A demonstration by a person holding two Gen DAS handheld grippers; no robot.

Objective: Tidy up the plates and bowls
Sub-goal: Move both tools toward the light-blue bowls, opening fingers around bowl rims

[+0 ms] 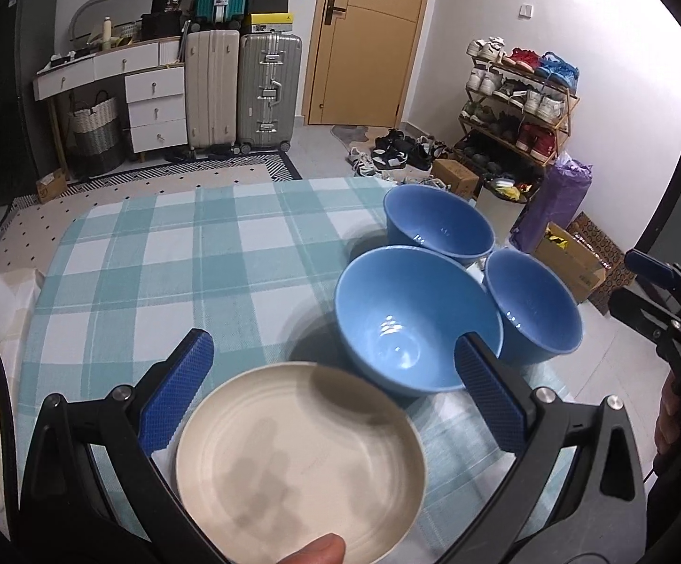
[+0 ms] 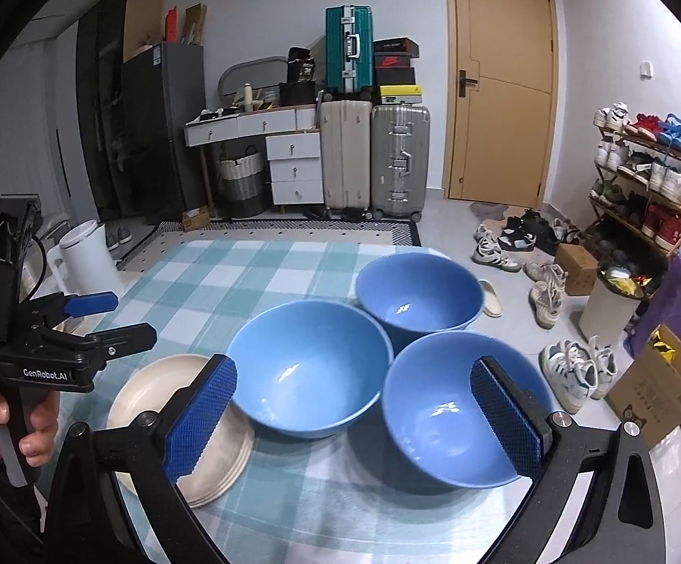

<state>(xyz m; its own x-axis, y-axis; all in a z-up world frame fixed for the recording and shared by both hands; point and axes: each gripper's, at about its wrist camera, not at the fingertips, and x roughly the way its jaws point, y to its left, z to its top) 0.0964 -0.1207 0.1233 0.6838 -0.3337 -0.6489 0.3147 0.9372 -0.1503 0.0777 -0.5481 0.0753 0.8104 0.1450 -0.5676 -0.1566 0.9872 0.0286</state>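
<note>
Three blue bowls stand together on the checked tablecloth: a large one (image 1: 410,324) (image 2: 309,366), a far one (image 1: 439,223) (image 2: 418,291) and a near-right one (image 1: 535,308) (image 2: 453,409). A stack of cream plates (image 1: 298,465) (image 2: 180,423) lies left of them. My left gripper (image 1: 335,390) is open above the plates, holding nothing; it also shows in the right wrist view (image 2: 119,317). My right gripper (image 2: 354,413) is open above the gap between the large and near-right bowls; one finger of it shows in the left wrist view.
The tablecloth (image 1: 161,254) covers the table; its right edge runs close beside the bowls. A white bin (image 2: 89,254) stands on the floor at the left. Suitcases (image 2: 373,160), a shoe rack (image 2: 645,178), boxes (image 2: 660,376) and shoes stand beyond.
</note>
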